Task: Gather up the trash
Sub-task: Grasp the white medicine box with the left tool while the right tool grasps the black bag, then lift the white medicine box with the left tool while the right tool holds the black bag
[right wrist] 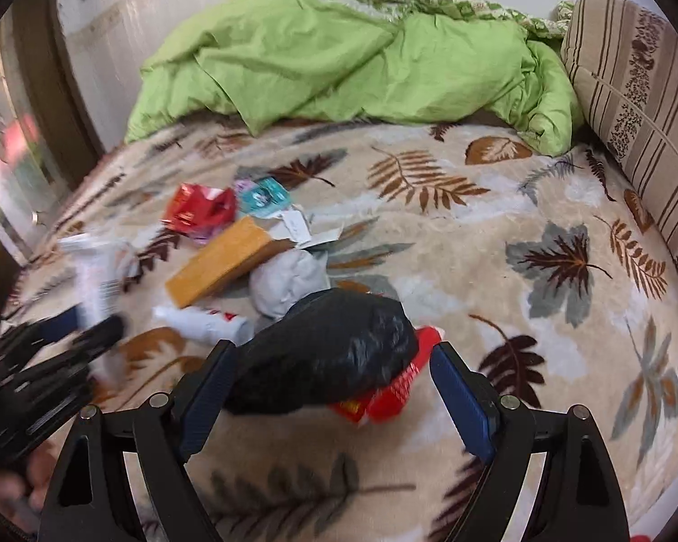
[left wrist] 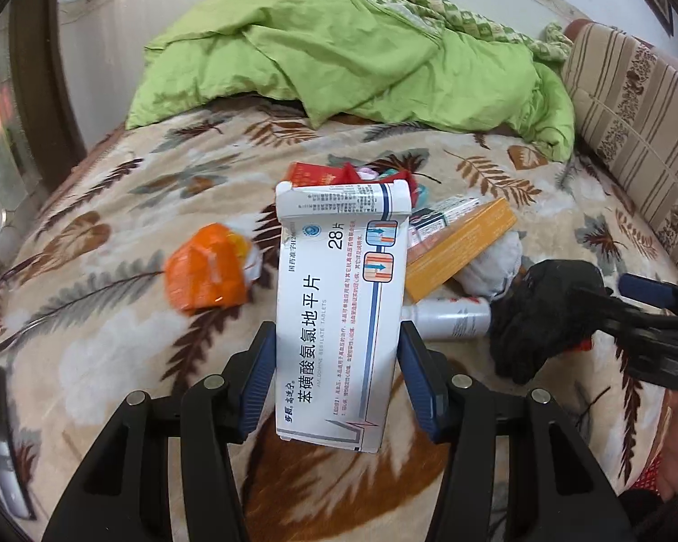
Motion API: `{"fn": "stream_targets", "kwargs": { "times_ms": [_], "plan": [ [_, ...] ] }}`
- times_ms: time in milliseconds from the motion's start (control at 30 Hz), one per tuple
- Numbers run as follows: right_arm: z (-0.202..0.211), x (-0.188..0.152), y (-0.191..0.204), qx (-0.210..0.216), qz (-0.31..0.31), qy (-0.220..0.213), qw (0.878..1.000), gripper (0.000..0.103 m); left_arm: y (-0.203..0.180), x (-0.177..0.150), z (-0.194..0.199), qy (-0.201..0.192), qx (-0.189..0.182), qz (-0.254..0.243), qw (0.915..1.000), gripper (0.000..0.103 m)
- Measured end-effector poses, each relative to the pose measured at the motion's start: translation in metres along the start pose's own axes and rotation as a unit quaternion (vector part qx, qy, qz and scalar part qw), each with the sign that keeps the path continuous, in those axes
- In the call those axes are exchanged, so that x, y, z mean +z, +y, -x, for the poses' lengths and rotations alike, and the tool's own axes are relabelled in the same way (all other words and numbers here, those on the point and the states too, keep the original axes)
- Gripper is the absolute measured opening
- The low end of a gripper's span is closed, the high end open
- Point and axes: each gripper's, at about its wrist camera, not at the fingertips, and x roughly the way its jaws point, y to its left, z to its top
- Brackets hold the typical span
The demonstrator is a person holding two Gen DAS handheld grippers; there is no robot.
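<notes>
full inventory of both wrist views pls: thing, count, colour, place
medicine box: 1, white with blue stripe, held between the left claw's fingers
black bag: 1, black, between the right claw's fingers
red packet: 1, red, under the black bag
orange pouch: 1, orange, on blanket left of medicine box
yellow box: 1, yellow-orange, mid pile
white bottle: 1, white, lying near the yellow box
grey wad: 1, pale grey, right of yellow box
red wrapper: 1, red, far end of pile
teal wrapper: 1, teal, beside red wrapper
quilt: 1, green, far end of bed
blanket: 1, beige leaf print, covers bed
left claw: 1, black, blue pads
right claw: 1, same, open
</notes>
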Motion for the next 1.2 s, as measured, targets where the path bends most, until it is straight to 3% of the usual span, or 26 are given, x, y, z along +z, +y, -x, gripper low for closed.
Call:
{"fn": "stream_targets", "kwargs": {
  "times_ms": [67, 133, 167, 233, 300, 400, 767, 1200],
  "plan": [
    [-0.016, 0.0, 0.005, -0.011, 0.009, 0.018, 1.0, 0.088, 0.002, -0.006, 0.005, 0.001, -0.001, 0.003, 1.0, 0.052],
    [-0.024, -0.004, 0.011, -0.012, 0.018, 0.026, 0.999, 0.077, 0.003, -0.011, 0.009, 0.0, 0.005, -0.001, 1.0, 0.052],
    [-0.026, -0.007, 0.015, -0.017, 0.028, 0.027, 0.999, 0.065, 0.003, -0.013, 0.011, -0.002, 0.01, -0.003, 0.9999, 0.052],
    [-0.025, -0.012, 0.02, -0.024, 0.041, 0.023, 0.999, 0.057, 0.003, -0.018, 0.014, -0.004, 0.017, -0.005, 0.9998, 0.052],
    [-0.022, -0.015, 0.021, -0.023, 0.046, 0.021, 0.998, 0.04, 0.003, -0.02, 0.018, -0.005, 0.019, 0.0, 0.9998, 0.052],
    [-0.008, -0.02, 0.016, -0.008, 0.031, 0.009, 0.999, 0.03, 0.0, -0.024, 0.027, -0.013, 0.027, -0.001, 0.9996, 0.052],
    [0.076, -0.046, 0.018, 0.044, 0.007, -0.065, 0.997, 0.029, -0.022, -0.037, 0.07, -0.04, 0.071, -0.027, 0.9963, 0.052],
    [0.129, -0.062, 0.027, 0.067, 0.009, -0.095, 0.993, 0.029, -0.031, -0.043, 0.105, -0.067, 0.091, -0.039, 0.9929, 0.052]
  ]
}}
